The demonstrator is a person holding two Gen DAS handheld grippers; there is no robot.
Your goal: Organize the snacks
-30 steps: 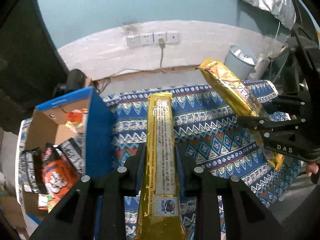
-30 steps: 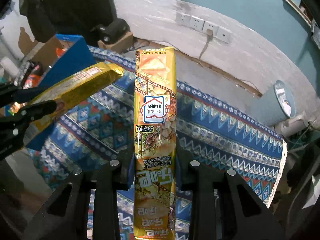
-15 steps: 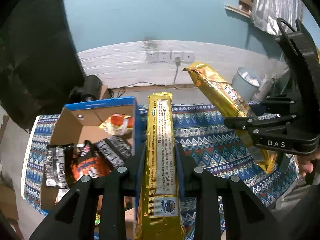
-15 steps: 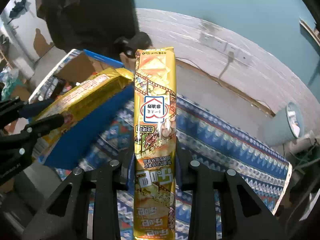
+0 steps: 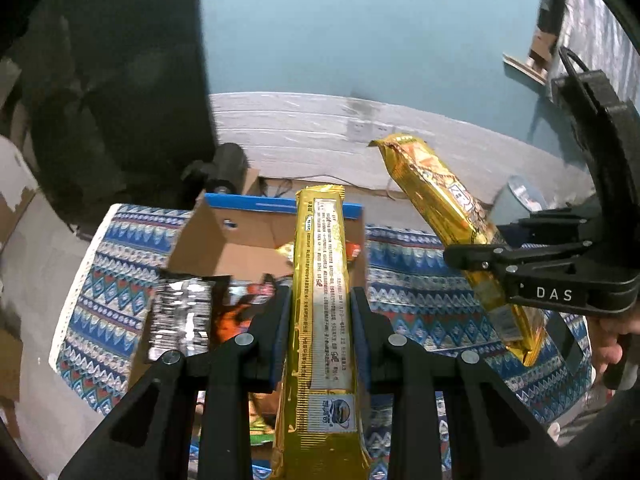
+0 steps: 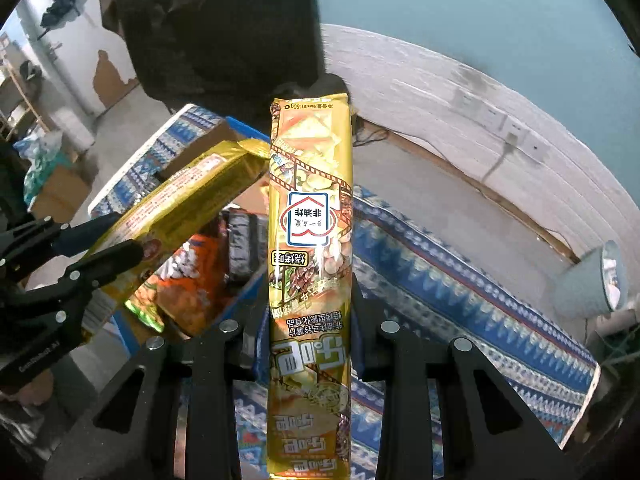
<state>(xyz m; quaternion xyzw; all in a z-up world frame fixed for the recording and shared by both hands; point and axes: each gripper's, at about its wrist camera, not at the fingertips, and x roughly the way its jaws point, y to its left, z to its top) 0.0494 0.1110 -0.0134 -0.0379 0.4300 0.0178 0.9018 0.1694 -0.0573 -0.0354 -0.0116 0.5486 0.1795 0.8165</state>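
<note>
The left tool (image 5: 320, 320) is clamped on a gold snack pack (image 5: 320, 280); the right tool (image 6: 308, 320) is clamped on a second gold pack (image 6: 310, 240). Both hang over the open cardboard box (image 5: 240, 236).

A table (image 6: 500, 312) covered with a blue patterned cloth is seen below a teal wall (image 5: 360, 32). White wall sockets (image 6: 508, 128) are set in the pale lower band behind the table. A grey bin (image 6: 588, 284) is placed beyond the table's far corner. A dark garment (image 6: 208, 28) is hung behind the table.
</note>
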